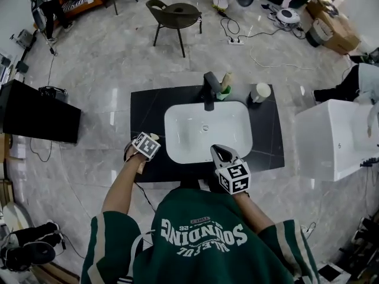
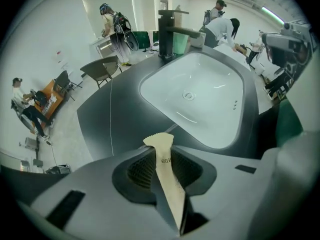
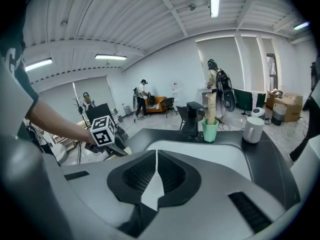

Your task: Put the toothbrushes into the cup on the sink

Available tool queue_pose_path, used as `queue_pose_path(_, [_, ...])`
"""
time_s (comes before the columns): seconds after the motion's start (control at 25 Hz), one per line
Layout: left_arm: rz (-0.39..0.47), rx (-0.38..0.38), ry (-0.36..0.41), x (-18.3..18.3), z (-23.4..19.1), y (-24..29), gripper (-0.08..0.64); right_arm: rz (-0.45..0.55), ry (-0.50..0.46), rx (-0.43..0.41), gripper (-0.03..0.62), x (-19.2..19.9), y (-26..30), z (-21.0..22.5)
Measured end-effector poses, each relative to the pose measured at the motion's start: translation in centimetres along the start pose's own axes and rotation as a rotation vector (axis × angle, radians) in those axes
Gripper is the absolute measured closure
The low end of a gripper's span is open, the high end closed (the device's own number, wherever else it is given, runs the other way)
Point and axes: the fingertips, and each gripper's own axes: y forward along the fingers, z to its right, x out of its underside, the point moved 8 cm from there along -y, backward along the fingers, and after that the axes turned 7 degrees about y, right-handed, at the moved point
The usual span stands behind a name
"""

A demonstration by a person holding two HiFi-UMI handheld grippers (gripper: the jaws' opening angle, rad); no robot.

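A beige wrapped toothbrush [image 2: 164, 169] is clamped between the pads of my left gripper [image 2: 162, 156], its toothed end sticking out over the counter. In the head view the left gripper [image 1: 145, 146] hovers at the front left of the black counter [image 1: 148, 108]. The green cup [image 1: 224, 92] stands beside the black faucet [image 1: 209, 89] behind the white basin [image 1: 207, 130], and holds another wrapped toothbrush [image 3: 211, 106]. My right gripper [image 1: 222, 154] is at the basin's front edge. Its jaws [image 3: 156, 171] are shut with nothing between them. The green cup [image 3: 210, 130] is far ahead of it.
A white mug [image 1: 259, 92] stands on the counter right of the green cup. A white cabinet [image 1: 334, 138] is at the right of the sink unit. A chair [image 1: 174, 16] and cables lie on the floor behind, with people farther back.
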Motion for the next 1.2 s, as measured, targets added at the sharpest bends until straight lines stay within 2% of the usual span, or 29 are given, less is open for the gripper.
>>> queue_pose_path(0.16, [0.127, -0.065, -0.018, -1.5, -1.3, -4.4, 0.466, 0.018, 0.008, 0.017, 0.549, 0.2, 0.1, -1.2])
queue_pose_path(0.28, [0.233, 0.015, -0.087, -2.1, -0.7, -6.0, 0.469, 0.032, 0.011, 0.031, 0.549, 0.1, 0.1, -2.1])
queue_pose_path(0.36, [0.313, 0.05, -0.094, -3.0, -0.2, -6.7, 0.469, 0.041, 0.012, 0.039, 0.549, 0.2, 0.1, -2.5])
queue_pose_path(0.6, [0.514, 0.05, -0.094, -6.5, 1.2, -9.5, 0.47, 0.06, 0.02, 0.059, 0.549, 0.3, -0.4, -2.6])
queue_pose_path(0.76, [0.609, 0.042, -0.061, -9.3, 2.6, -11.1, 0.47, 0.083, 0.036, 0.08, 0.549, 0.1, -1.2, -1.5])
queue_pose_path(0.96, [0.729, 0.029, -0.059, -13.4, 4.8, -12.5, 0.471, 0.107, 0.052, 0.101, 0.549, -0.5, -2.3, 1.3])
queue_pose_path(1.2, [0.832, 0.02, -0.055, -19.0, 7.7, -13.8, 0.471, 0.127, 0.038, 0.099, 0.549, -2.2, -4.4, 5.1])
